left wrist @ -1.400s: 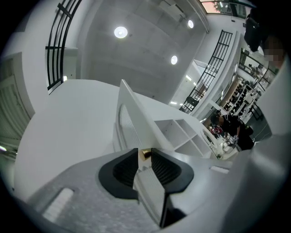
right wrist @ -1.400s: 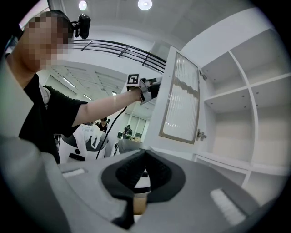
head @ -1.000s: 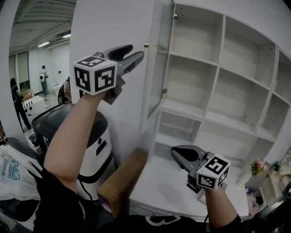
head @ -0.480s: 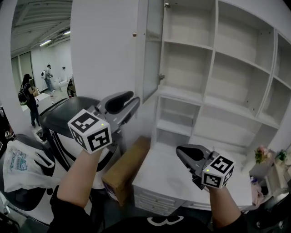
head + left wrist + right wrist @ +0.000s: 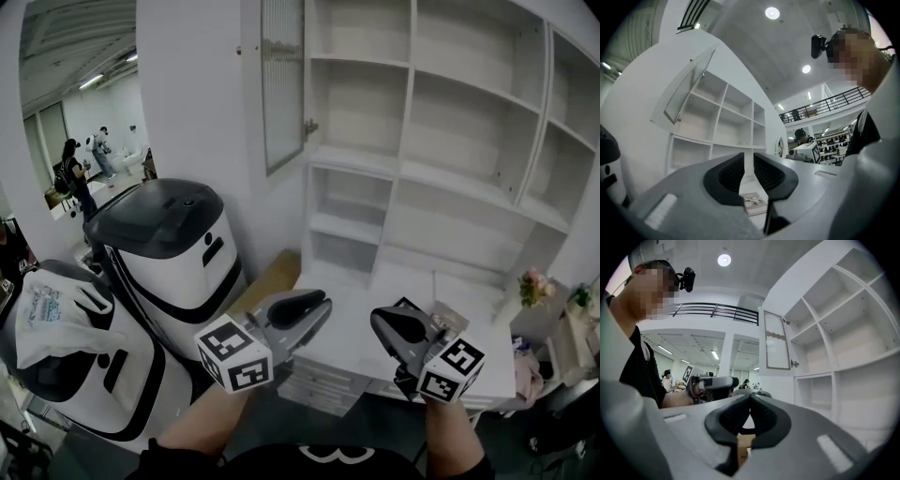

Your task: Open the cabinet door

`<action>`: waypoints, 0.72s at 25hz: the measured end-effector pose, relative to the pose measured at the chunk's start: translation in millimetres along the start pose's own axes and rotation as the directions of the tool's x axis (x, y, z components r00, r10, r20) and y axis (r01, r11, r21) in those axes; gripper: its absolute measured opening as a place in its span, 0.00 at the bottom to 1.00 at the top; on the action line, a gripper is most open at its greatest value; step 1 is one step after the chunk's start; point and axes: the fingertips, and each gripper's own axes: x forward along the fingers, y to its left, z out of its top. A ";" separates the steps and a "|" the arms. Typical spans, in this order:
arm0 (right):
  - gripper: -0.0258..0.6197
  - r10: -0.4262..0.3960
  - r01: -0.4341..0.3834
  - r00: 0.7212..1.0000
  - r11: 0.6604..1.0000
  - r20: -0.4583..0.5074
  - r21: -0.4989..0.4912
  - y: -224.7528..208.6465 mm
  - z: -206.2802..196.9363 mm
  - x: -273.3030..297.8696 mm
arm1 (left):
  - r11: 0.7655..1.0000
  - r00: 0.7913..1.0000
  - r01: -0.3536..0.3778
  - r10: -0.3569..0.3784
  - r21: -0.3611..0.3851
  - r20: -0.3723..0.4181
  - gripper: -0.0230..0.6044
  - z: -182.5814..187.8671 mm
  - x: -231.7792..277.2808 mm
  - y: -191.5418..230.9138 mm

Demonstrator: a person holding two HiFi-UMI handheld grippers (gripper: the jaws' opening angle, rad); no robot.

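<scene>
The left gripper (image 5: 322,307) has dropped from up by the door to waist height, its empty jaws closing. The right gripper (image 5: 382,323) beside it is pinched together on nothing. Beyond, the glass-panelled cabinet door (image 5: 281,84) stands wide open; best keep clear.

Round ceiling lights (image 5: 772,12) shine above a railed balcony (image 5: 834,100).

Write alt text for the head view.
The cabinet door stands swung open at the upper left of a white shelf unit. Below, both grippers are held low near the white counter: the left gripper empty, jaws closing; the right gripper shut on nothing.
</scene>
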 end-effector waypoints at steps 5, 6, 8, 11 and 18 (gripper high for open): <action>0.04 -0.014 0.011 0.998 0.999 0.059 0.049 21.1 -3.3 -37.2 | 1.000 0.999 0.018 -0.019 -0.026 -0.049 0.07 -18.5 -8.9 -50.4; 0.04 -0.016 0.013 0.998 0.998 0.062 0.057 25.6 -5.9 -43.1 | 0.999 0.999 0.020 -0.022 -0.034 -0.050 0.06 -19.4 -14.3 -57.8; 0.04 -0.020 0.016 0.998 0.997 0.062 0.071 33.4 -11.4 -53.3 | 0.998 0.999 0.026 -0.028 -0.050 -0.044 0.05 -21.0 -24.3 -72.9; 0.04 -0.025 0.018 0.997 0.996 0.073 0.091 43.2 -13.0 -66.6 | 0.998 0.999 0.022 -0.025 -0.066 -0.047 0.05 -29.3 -31.8 -92.0; 0.04 0.005 -0.011 0.997 0.997 0.073 0.075 71.3 -14.3 -84.3 | 0.996 0.999 -0.021 0.017 -0.090 -0.049 0.05 -43.2 -41.2 -116.7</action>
